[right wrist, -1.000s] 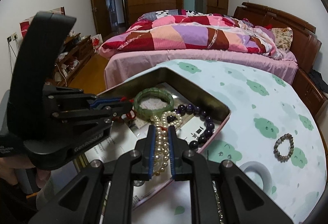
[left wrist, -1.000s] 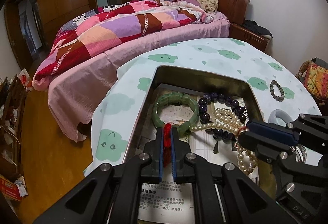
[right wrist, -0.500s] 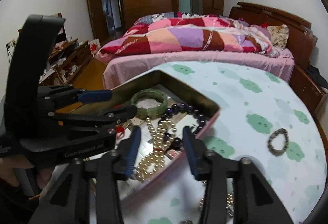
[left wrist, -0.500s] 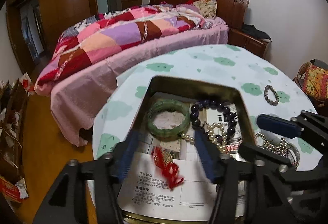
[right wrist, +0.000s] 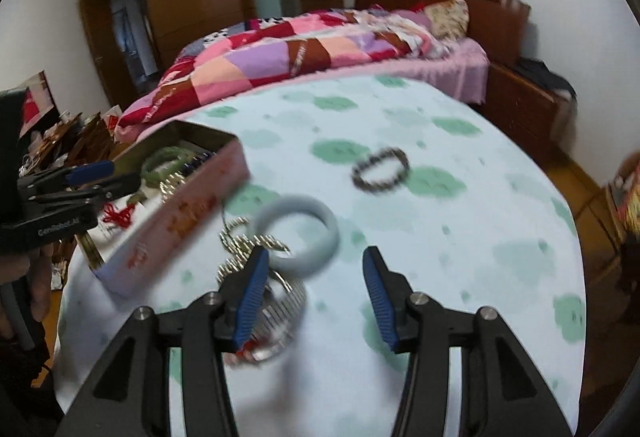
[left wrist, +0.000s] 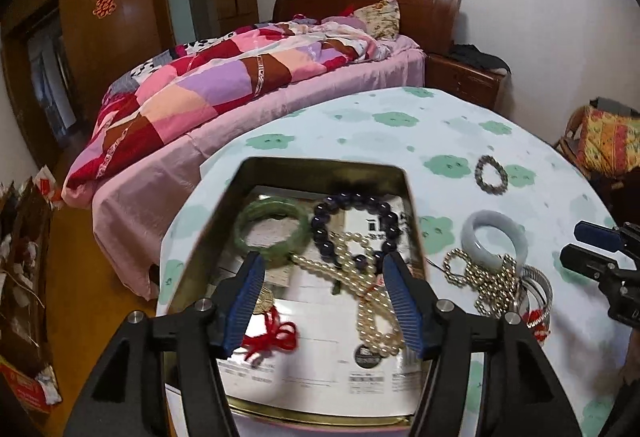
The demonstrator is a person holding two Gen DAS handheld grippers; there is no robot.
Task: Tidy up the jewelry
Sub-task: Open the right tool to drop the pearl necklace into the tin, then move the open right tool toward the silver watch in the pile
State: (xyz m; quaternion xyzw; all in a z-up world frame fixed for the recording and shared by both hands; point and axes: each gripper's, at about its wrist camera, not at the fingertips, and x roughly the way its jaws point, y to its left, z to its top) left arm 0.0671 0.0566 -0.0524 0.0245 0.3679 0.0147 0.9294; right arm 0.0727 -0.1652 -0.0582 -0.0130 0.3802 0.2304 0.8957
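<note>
An open tin (left wrist: pixel 320 167) holds a green bangle (left wrist: pixel 276 204), a dark purple bead bracelet (left wrist: pixel 320 213), a pearl necklace (left wrist: pixel 372 321) and a red knot (left wrist: pixel 272 337). My left gripper (left wrist: pixel 322 261) hangs open above it, holding nothing. To the right on the cloth lie a pale bangle (right wrist: pixel 324 221), a gold bead chain (right wrist: pixel 236 265), a silver bangle (right wrist: pixel 288 301) and a dark bead bracelet (right wrist: pixel 360 177). My right gripper (right wrist: pixel 315 253) is over these with its jaws opening. Its pads press on nothing, and the pale bangle's near rim lies just ahead of the tips.
The round table wears a cloud-print cloth (right wrist: pixel 440 237) and drops off on all sides. A bed with a patchwork quilt (left wrist: pixel 224 85) stands behind it, with a wooden wardrobe (right wrist: pixel 192 17) beyond. A hand (right wrist: pixel 40 277) holds the left gripper (right wrist: pixel 126 173) at the tin (right wrist: pixel 188 213).
My left gripper opened and let go of the red knot, which now lies in the tin. My right gripper released the pearl necklace and swung right, out of the tin.
</note>
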